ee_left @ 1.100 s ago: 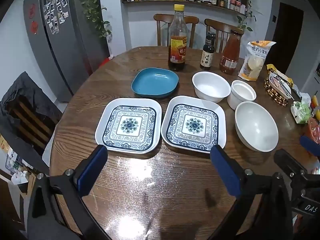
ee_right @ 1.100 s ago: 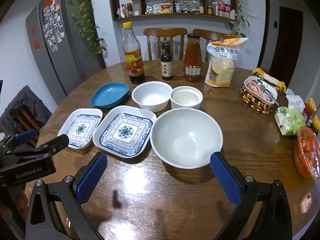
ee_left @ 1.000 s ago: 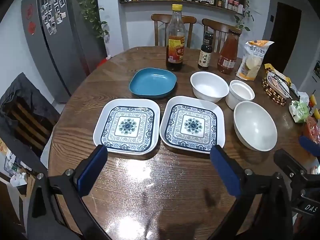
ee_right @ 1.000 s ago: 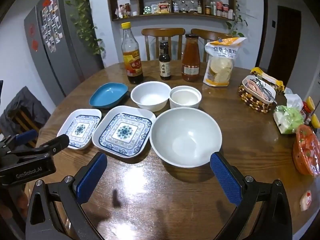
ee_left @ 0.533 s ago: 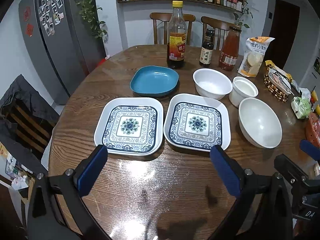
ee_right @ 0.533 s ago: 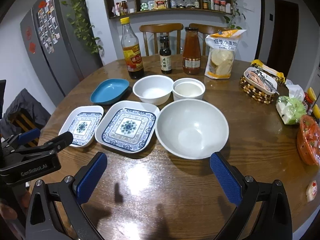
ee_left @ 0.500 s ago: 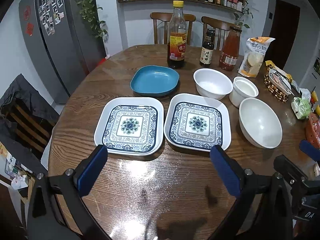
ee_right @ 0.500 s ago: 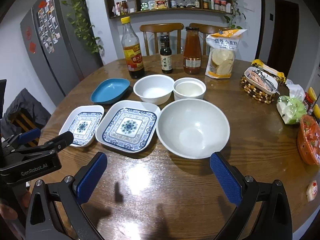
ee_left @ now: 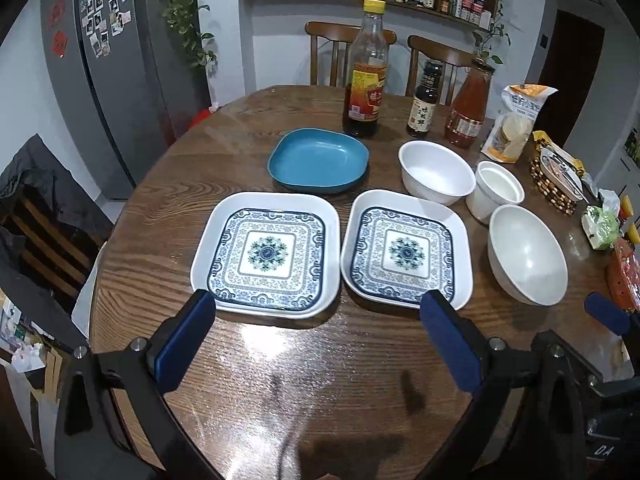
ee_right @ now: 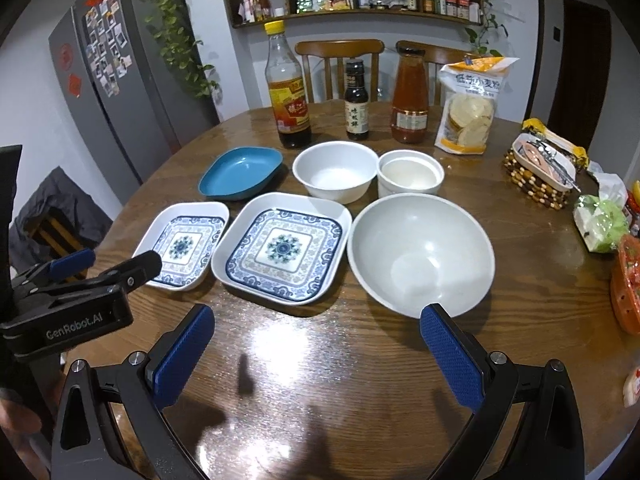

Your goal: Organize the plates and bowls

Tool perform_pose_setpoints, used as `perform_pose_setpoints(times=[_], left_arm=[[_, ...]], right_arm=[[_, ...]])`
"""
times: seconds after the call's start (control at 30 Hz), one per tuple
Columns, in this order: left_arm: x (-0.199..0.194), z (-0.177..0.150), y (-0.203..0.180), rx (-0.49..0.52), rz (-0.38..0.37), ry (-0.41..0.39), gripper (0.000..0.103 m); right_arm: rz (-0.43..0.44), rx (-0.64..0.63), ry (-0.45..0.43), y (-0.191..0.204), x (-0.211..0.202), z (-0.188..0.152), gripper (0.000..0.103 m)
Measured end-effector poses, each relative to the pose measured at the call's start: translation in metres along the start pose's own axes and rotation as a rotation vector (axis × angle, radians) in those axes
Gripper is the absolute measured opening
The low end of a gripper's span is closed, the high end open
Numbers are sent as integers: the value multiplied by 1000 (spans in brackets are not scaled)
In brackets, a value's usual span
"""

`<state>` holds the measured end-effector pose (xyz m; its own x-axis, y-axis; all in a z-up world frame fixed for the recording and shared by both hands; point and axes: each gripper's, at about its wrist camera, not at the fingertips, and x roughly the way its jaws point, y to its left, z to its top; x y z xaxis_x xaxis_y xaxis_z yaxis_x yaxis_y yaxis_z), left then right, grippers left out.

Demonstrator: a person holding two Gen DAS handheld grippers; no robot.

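Note:
Two square white plates with blue patterns lie side by side on the round wooden table: the left plate [ee_left: 267, 254] [ee_right: 182, 246] and the right plate [ee_left: 405, 254] [ee_right: 283, 253]. Behind them sits a blue dish [ee_left: 319, 165] [ee_right: 240, 173]. To the right stand a large white bowl [ee_left: 527, 255] [ee_right: 420, 254], a medium white bowl [ee_left: 436, 171] [ee_right: 335, 171] and a small white cup-bowl [ee_left: 499, 194] [ee_right: 410, 177]. My left gripper [ee_left: 318, 340] is open and empty, just in front of the two plates. My right gripper [ee_right: 316, 350] is open and empty, in front of the large bowl.
Three sauce bottles [ee_right: 289, 88] and a flour bag [ee_right: 470, 108] stand at the table's back. A beaded basket [ee_right: 538, 174], a green pack [ee_right: 600, 220] and a red packet [ee_right: 628, 280] lie at the right. Chairs stand behind the table; a grey fridge [ee_left: 116, 60] is at left.
Both grippers have moved slightly forward toward the dishes. Both stay open and empty, and no dish has moved.

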<state>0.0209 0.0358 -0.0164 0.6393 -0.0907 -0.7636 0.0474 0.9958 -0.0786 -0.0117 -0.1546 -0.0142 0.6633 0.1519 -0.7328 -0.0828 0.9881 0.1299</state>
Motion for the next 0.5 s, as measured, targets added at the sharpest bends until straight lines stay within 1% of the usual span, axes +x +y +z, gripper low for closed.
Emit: perform_pose_setpoints(times=[0.1,0.23,0.27,0.3,0.37,0.43,0.5], left_arm=[[6,1,8,-1,9,2,103],[21,1,30,-24,0,53,102],[25,2,37,-37,17,61,102],[29,3,46,-55,53,62,102],[35,6,63,-86,95,50,101],[44,9,80,-112,143,55,100],[54,12,93,-124,160,60,97]], right_arm=[[25,-6,17,5,6,1,103],[94,-32,45,21,17,6,103],[120,-45,56,29,22,8,103],[140,-57,66,36,26,9,103],[177,-93,86,53,38,14,103],[192,-126,97,68,51,21,103],[212,-140,123,81,70,32,103]])
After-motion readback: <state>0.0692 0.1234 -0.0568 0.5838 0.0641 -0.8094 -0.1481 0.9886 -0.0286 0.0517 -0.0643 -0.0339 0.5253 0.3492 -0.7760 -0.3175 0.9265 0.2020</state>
